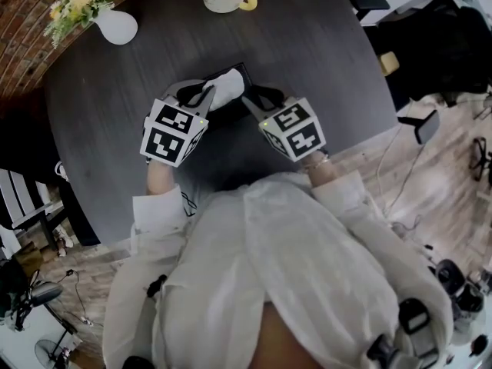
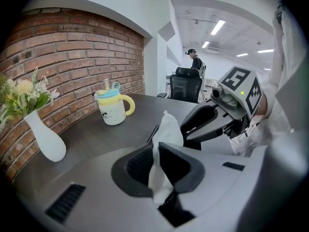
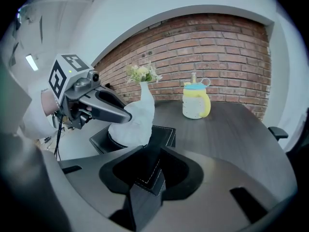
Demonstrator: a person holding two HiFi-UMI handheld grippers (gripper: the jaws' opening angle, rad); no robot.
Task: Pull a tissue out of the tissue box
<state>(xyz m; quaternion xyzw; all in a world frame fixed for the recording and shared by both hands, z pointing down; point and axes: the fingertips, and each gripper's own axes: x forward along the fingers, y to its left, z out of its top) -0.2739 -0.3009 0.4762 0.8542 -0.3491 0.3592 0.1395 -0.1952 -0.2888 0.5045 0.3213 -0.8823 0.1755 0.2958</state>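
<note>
Tissue (image 2: 167, 127), risen white from the black tissue box (image 3: 163, 135) on the dark table (image 1: 323, 68), pinched tight in the clenched left gripper (image 2: 155, 153); right gripper (image 3: 152, 154) spread wide astride the box's corner; likely best drawn straight upward, slowly, with box pinned down against lifting.

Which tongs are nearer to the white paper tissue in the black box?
Left. The left tongs are shut on the white paper tissue; the right tongs straddle a corner of the black stitched box, beside the tissue.

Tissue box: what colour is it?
Black, with pale stitching along an edge. The right gripper view shows the tissue box best.
</note>
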